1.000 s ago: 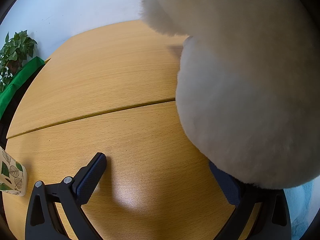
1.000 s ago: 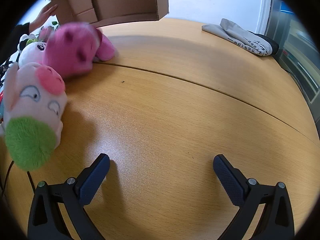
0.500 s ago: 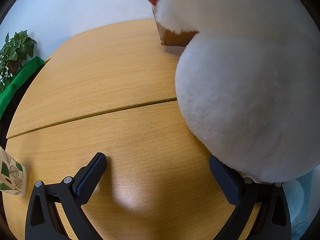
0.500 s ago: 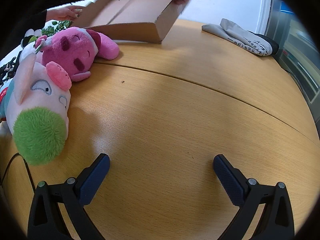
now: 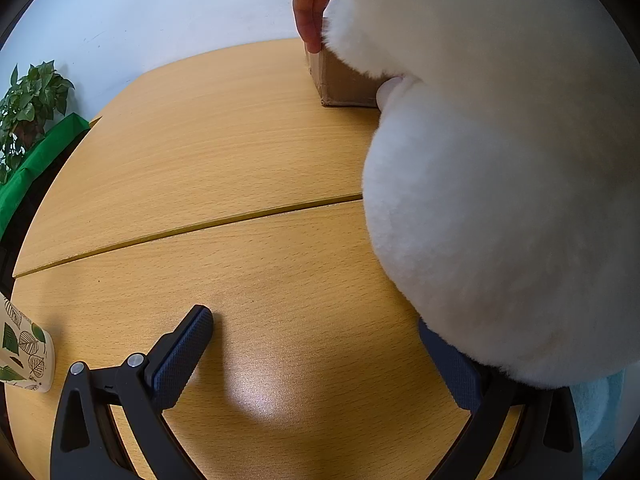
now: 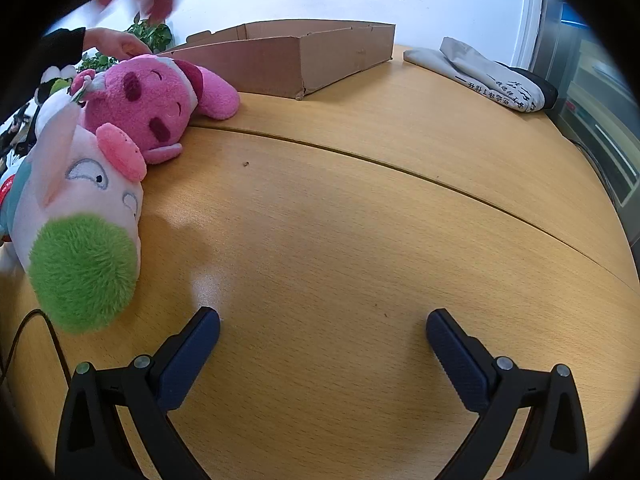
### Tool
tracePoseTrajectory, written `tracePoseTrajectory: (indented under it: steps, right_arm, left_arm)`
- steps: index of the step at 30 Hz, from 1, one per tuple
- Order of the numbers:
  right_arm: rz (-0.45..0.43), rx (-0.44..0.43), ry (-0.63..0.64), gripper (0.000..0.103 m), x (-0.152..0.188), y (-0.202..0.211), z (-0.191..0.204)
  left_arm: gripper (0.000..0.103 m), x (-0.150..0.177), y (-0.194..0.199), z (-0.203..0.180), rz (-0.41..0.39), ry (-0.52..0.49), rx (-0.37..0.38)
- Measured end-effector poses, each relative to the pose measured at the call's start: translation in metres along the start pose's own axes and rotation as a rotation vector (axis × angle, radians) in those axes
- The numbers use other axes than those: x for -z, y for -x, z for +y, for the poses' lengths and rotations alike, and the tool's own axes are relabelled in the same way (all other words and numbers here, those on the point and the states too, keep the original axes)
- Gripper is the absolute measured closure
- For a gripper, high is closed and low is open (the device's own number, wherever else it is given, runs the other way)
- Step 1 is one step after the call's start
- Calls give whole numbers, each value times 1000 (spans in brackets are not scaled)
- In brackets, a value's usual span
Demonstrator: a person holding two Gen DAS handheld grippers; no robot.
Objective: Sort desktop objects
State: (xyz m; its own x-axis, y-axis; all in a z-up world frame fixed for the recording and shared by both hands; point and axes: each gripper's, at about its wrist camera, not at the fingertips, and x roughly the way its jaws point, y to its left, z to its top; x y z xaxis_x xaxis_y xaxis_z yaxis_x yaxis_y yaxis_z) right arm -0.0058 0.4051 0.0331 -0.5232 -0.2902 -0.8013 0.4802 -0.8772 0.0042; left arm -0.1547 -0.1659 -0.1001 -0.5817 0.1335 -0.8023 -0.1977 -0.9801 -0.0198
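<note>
A big white plush toy (image 5: 500, 168) fills the right of the left wrist view and covers my left gripper's right finger. My left gripper (image 5: 320, 344) is open and holds nothing. A pink plush (image 6: 156, 104) and a pale pink plush with a green snout (image 6: 80, 216) lie at the left of the right wrist view. A shallow cardboard box (image 6: 296, 56) stands behind them on the wooden table (image 6: 360, 220); its corner (image 5: 344, 80) also shows in the left wrist view with a person's hand (image 5: 310, 8) on it. My right gripper (image 6: 322, 340) is open and empty.
A leaf-patterned cup (image 5: 24, 356) lies at the left edge. A potted plant (image 5: 28, 100) and green cloth (image 5: 36, 160) are beyond the table's left side. Folded grey cloth (image 6: 484, 76) lies at the far right. A black cable (image 6: 36, 328) runs along the near left. A person's hands (image 6: 120, 40) are above the toys.
The person has set the cardboard box down on the table behind the toys and is drawing the hands away. The plush toys have shifted slightly. Both grippers have stayed still.
</note>
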Motion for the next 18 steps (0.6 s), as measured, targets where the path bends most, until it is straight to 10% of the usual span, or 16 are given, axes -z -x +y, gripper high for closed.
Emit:
tracePoseTrajectory:
  steps: [18]
  right_arm:
    - [-1,0,0,0,0,0,-1]
  left_arm:
    - [0,-6,-22,-2,1,-7,3]
